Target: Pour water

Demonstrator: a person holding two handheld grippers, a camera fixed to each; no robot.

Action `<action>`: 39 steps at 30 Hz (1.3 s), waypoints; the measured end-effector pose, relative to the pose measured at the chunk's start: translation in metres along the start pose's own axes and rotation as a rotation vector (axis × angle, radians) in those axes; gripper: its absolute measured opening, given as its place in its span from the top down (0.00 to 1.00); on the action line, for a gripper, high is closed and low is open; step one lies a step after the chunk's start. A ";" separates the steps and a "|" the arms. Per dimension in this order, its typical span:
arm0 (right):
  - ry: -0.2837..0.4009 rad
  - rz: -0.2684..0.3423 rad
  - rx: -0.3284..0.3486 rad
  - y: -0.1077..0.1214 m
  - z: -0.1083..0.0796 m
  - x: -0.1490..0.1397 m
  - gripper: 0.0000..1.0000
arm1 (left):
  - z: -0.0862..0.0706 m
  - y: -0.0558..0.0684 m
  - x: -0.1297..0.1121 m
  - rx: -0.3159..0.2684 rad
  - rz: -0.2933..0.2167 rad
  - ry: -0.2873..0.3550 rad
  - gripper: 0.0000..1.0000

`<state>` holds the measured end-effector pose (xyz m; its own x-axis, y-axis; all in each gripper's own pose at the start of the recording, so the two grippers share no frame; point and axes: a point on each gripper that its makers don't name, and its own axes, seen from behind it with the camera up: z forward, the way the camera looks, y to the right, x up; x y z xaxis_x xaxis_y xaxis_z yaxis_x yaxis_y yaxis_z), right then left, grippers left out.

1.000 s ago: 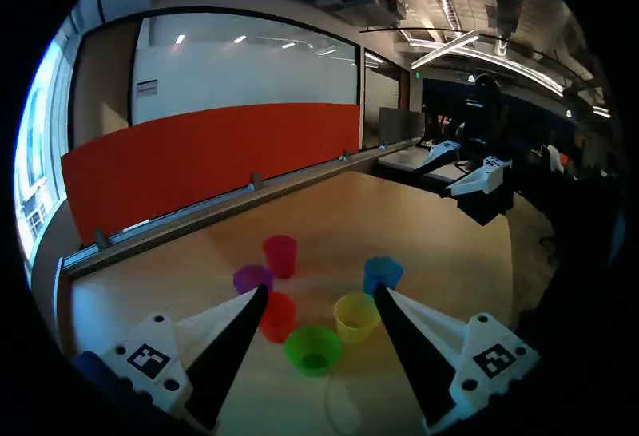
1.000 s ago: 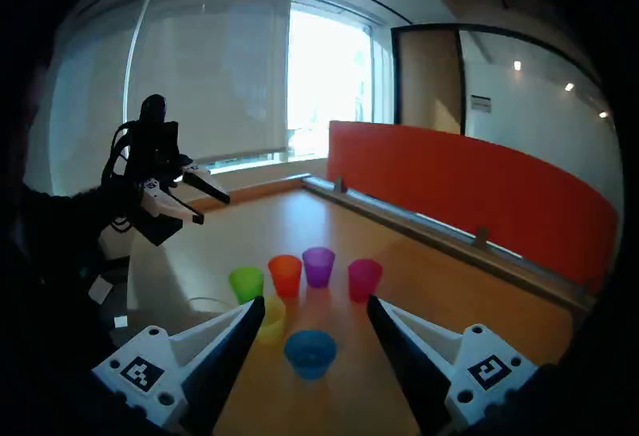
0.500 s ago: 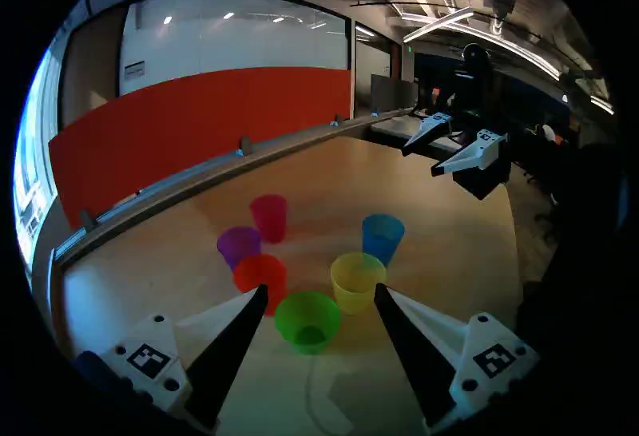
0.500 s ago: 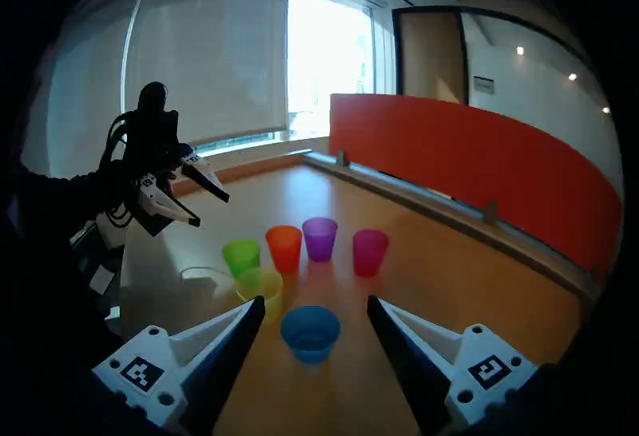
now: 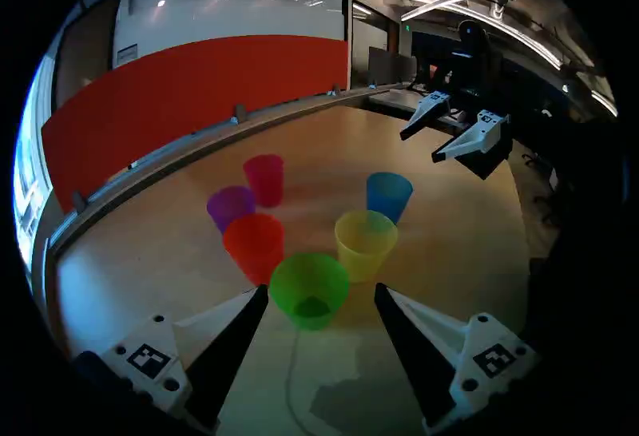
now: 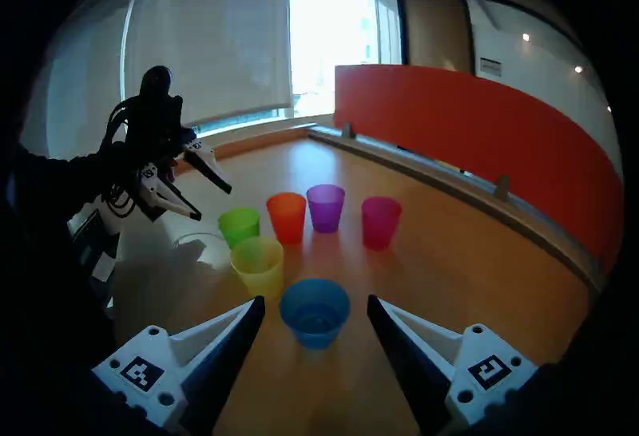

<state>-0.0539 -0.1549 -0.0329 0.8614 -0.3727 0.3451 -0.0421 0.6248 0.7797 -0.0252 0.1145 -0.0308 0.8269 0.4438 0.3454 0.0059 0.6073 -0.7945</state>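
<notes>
Six coloured plastic cups stand upright in a cluster on the wooden table. Nearest in the left gripper view is the green cup [image 5: 310, 288], just ahead of my open left gripper [image 5: 318, 292]. Behind it stand the yellow cup [image 5: 366, 242], red cup [image 5: 254, 244], purple cup [image 5: 231, 207], pink cup [image 5: 264, 179] and blue cup [image 5: 389, 195]. In the right gripper view the blue cup [image 6: 315, 311] sits just ahead of my open right gripper [image 6: 315, 302]. A clear cup [image 6: 196, 248] stands beside the green cup [image 6: 239, 224].
An orange partition [image 5: 192, 85] with a rail runs along the table's far edge [image 5: 160, 166]. The right gripper [image 5: 459, 128] hovers beyond the blue cup. The left gripper [image 6: 188, 182], held by a dark-sleeved arm, hangs over the clear cup's side. Bare table [image 6: 479, 276] lies right of the cups.
Both grippers have come forward and lower toward the cups, which now look larger. The green cup has come up to my left fingertips, the blue cup to my right ones. Both stay open.
</notes>
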 end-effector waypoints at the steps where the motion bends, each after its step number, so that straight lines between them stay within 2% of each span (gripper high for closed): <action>1: -0.004 0.001 0.002 0.000 0.001 -0.002 0.01 | 0.001 0.000 -0.003 0.000 0.000 -0.006 0.01; 9: -0.028 0.006 0.009 -0.001 0.011 -0.013 0.01 | 0.014 -0.004 -0.021 0.004 0.008 -0.048 0.00; 18: -0.050 0.014 0.012 0.002 0.018 -0.021 0.01 | 0.028 -0.006 -0.029 -0.007 0.000 -0.071 0.01; 39: -0.063 0.020 0.014 0.011 0.026 -0.025 0.01 | 0.058 -0.010 -0.027 -0.032 0.026 -0.092 0.00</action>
<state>-0.0889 -0.1567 -0.0196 0.8266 -0.4028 0.3931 -0.0668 0.6233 0.7792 -0.0801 0.1347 -0.0026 0.7719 0.5184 0.3681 0.0048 0.5742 -0.8187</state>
